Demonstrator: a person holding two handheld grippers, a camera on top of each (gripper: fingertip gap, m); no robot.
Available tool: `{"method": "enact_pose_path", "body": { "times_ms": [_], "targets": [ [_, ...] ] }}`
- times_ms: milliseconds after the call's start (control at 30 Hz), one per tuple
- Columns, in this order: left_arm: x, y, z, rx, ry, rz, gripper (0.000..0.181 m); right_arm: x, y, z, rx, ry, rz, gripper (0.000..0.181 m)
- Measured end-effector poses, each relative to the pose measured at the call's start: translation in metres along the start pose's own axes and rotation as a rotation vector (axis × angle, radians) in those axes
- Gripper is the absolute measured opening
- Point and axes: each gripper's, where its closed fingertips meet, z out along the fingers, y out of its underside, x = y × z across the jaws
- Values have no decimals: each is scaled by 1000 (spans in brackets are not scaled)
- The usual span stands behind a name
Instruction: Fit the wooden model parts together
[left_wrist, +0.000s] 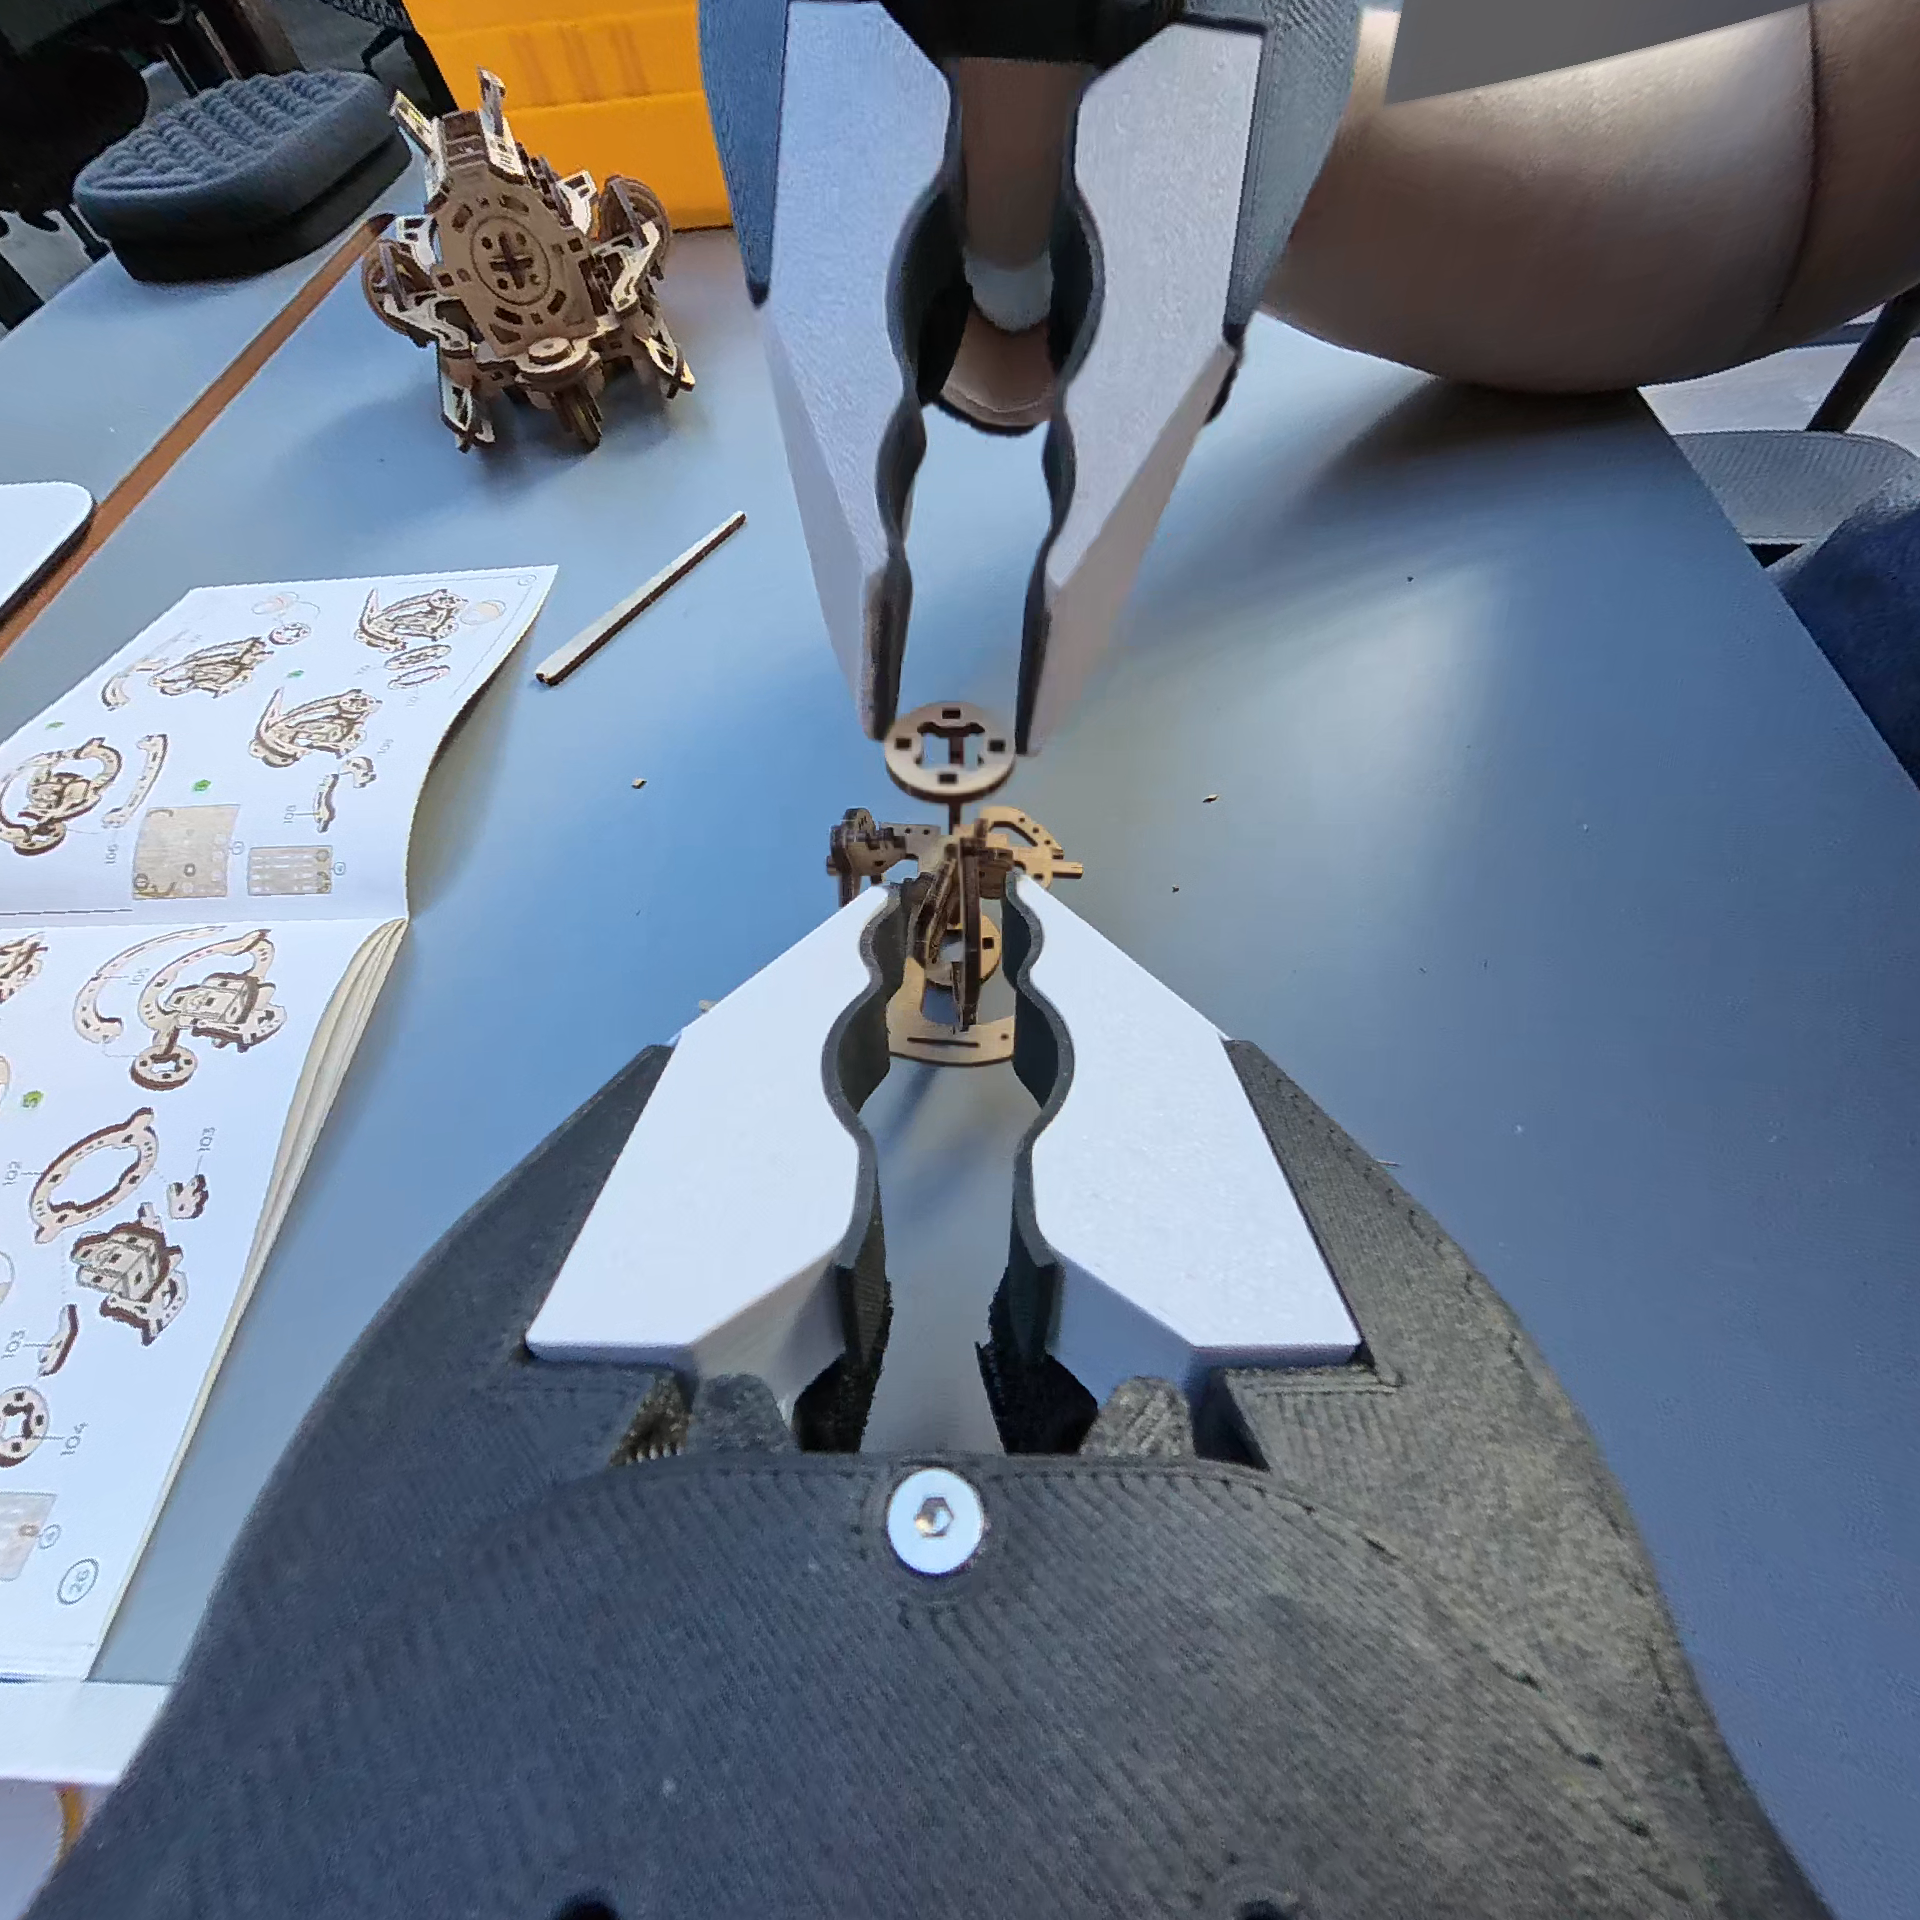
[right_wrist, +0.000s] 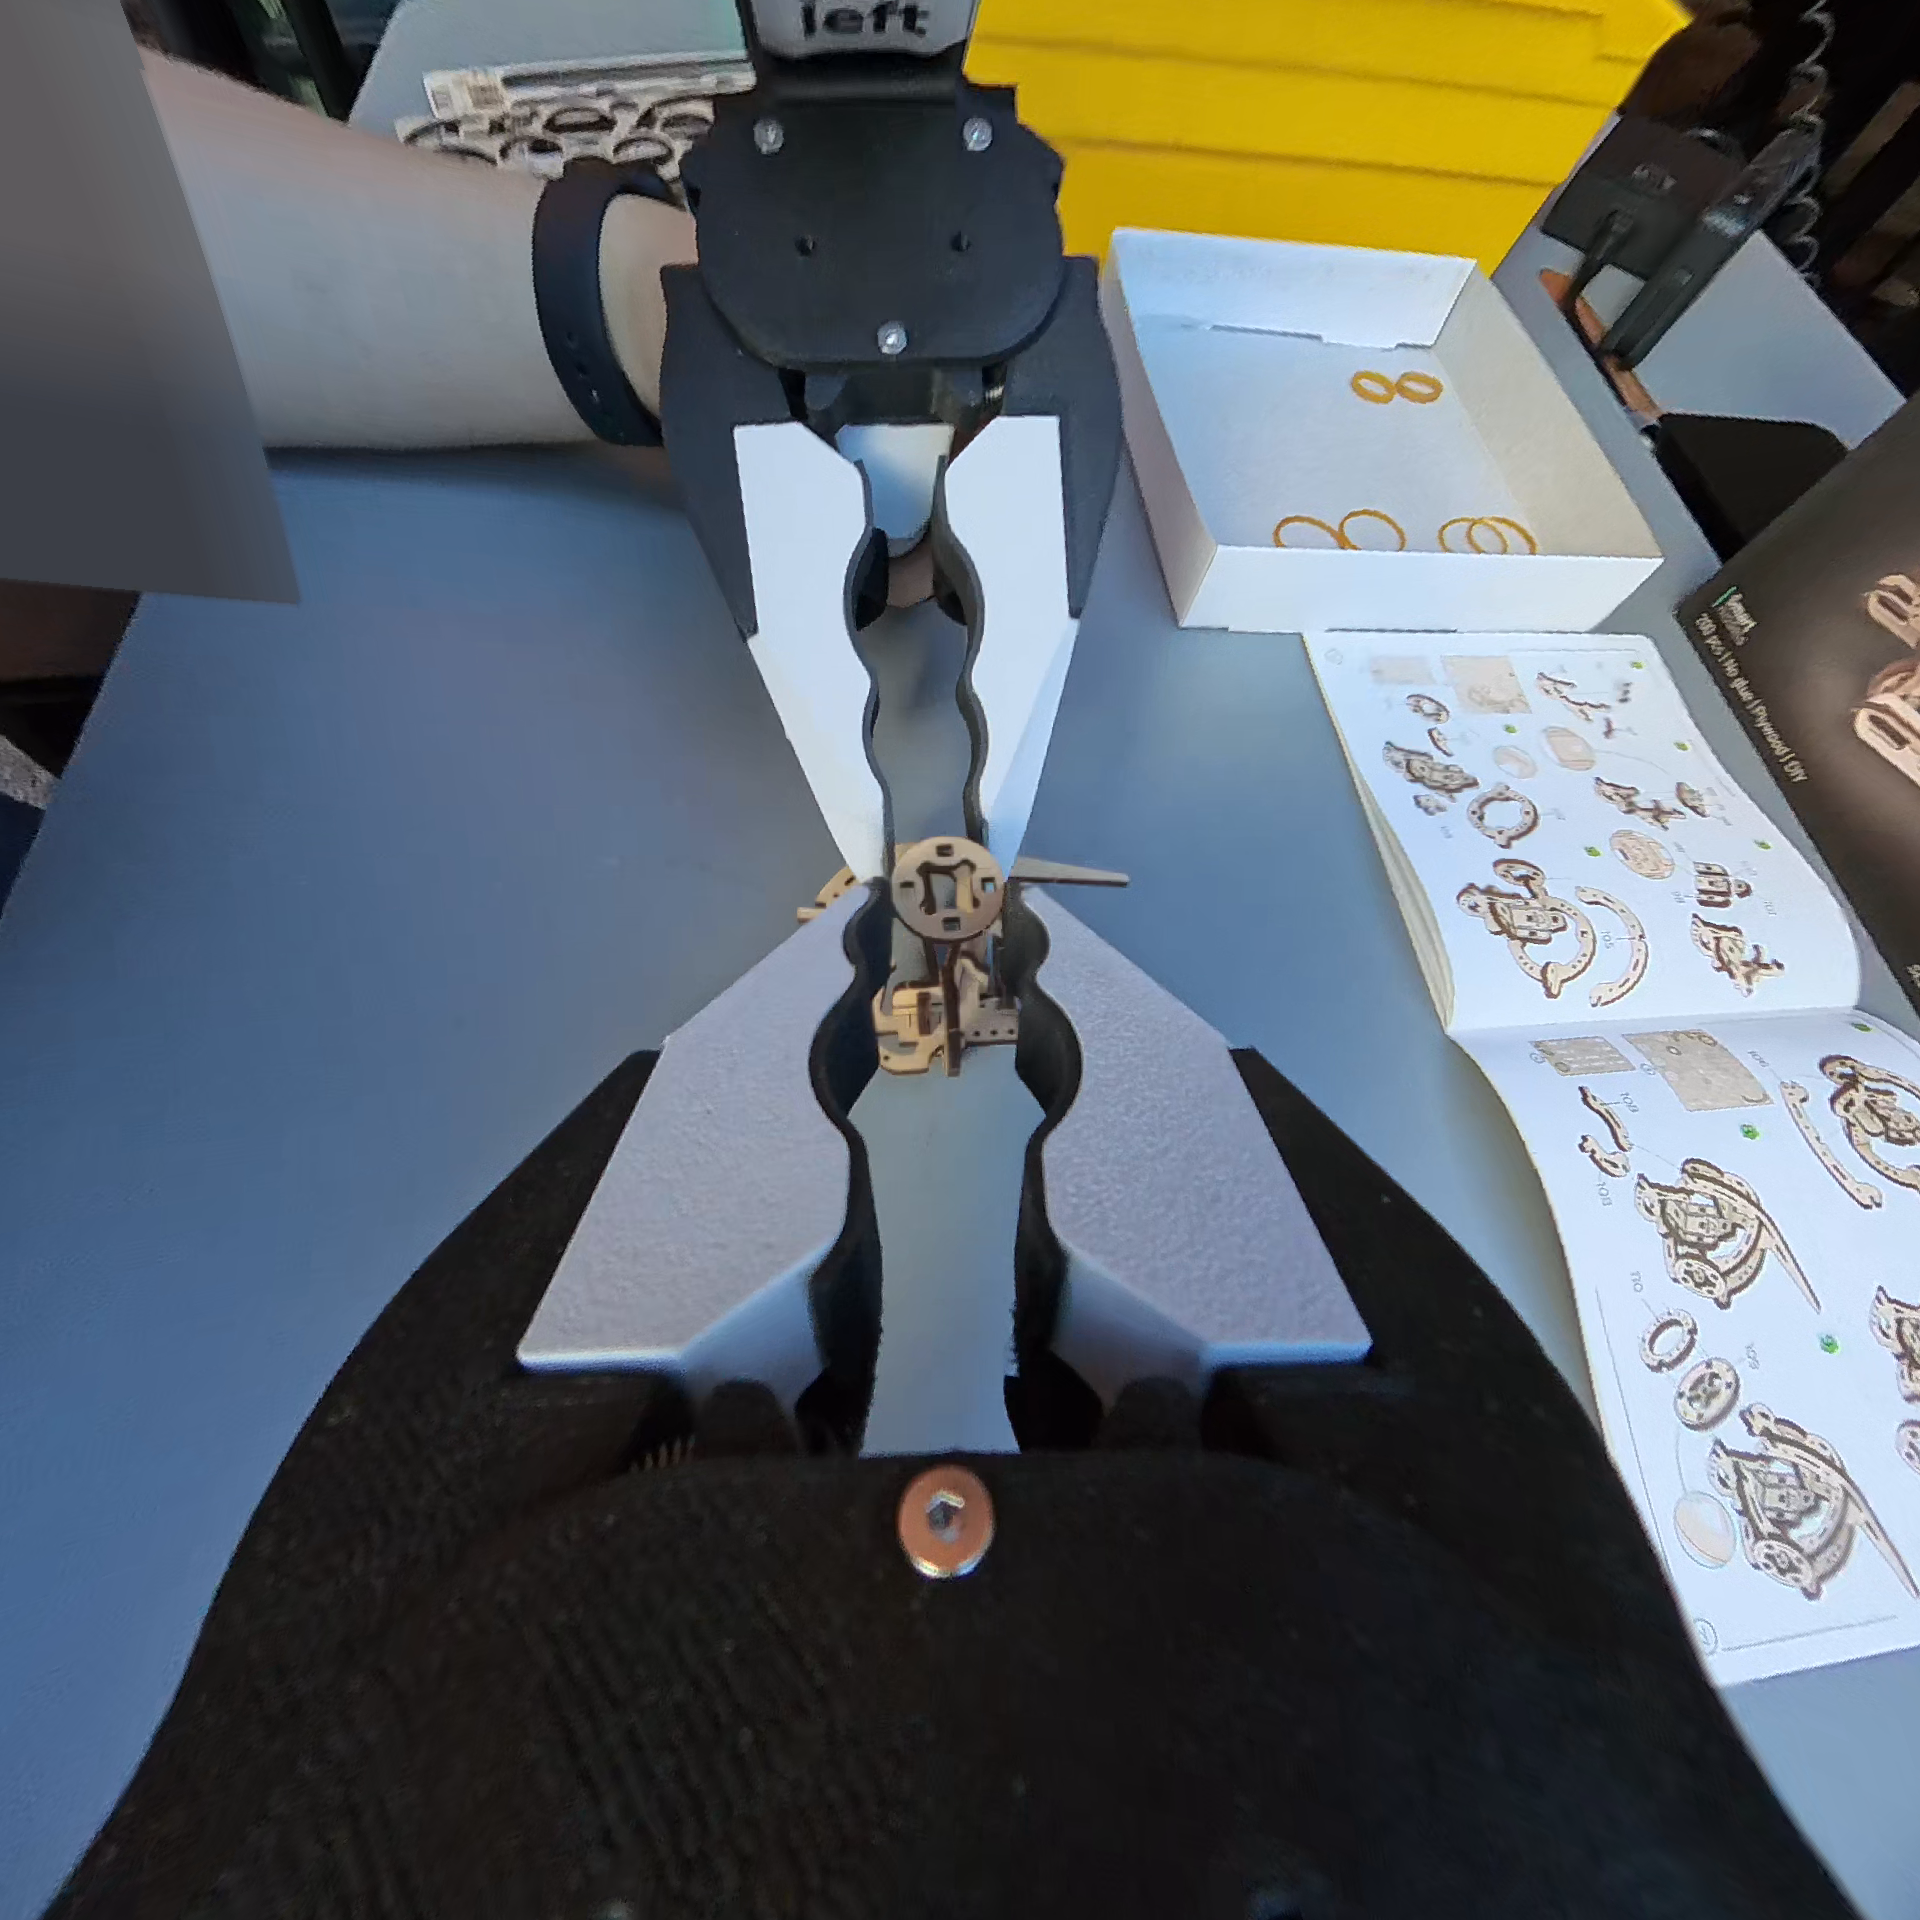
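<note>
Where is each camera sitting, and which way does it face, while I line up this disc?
Left wrist view: on the left gripper, facing forward across the grey table; its white fingers hold the small wooden assembly; a forearm shows behind the right gripper.
Right wrist view: on the right gripper, facing the opposite way; its fingertips pinch the round slotted disc; a banded wrist shows.
Shared: both grippers, disc, assembly, instruction booklet.

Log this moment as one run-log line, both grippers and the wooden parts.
left gripper: shut on small wooden sub-assembly | right gripper: shut on round slotted wooden disc | disc just above sub-assembly, not yet seated
</note>
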Motion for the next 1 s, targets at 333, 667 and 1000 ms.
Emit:
{"method": "enact_pose_path", "body": {
  "times_ms": [333,667,1000],
  "targets": [
    [-6,-2,-9,5,-25,1,16,17,6,-23,39,19,55,20],
    [0,3,-3,-45,-10,11,9,-1,5,-1,10,-9,17,20],
    [3,-1,1,-12,15,-6,1,-5,10,7,-26,-13,6,20]
  ]
}}
